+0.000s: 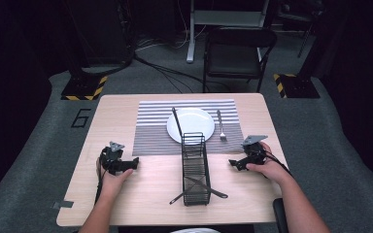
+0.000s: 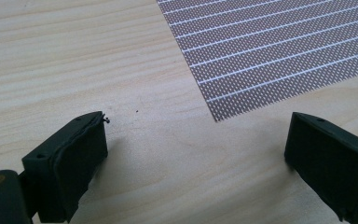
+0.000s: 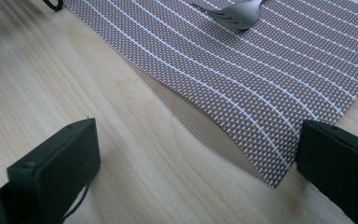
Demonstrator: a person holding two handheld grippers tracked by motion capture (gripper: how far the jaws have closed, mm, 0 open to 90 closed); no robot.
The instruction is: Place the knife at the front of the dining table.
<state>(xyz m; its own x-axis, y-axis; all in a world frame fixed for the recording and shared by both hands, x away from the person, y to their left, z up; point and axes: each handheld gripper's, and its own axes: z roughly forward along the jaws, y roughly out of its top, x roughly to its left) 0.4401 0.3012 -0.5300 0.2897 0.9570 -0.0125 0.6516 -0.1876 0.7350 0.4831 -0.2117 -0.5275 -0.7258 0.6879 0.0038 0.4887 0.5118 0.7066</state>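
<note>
A striped grey placemat point(image 1: 150, 131) lies at the table's far middle with a white plate point(image 1: 194, 121) on it. A dark utensil point(image 1: 177, 121) leans across the plate's left side, and a fork point(image 1: 220, 127) lies to the plate's right. A black wire caddy point(image 1: 194, 170) stands lengthwise in the middle, with utensils point(image 1: 209, 188) crossing through its near end. My left gripper point(image 1: 135, 163) rests on the table at the left, open, its jaws wide over bare wood near the placemat corner point(image 2: 216, 114). My right gripper point(image 1: 233, 163) rests at the right, open, near a lifted placemat corner point(image 3: 270, 179) and the fork's tines point(image 3: 235, 16).
The wooden table point(image 1: 145, 194) has bare wood on both sides of the caddy. Beyond its far edge stand a black folding chair point(image 1: 238, 53), floor cables and two stand bases with yellow-black tape point(image 1: 85, 87).
</note>
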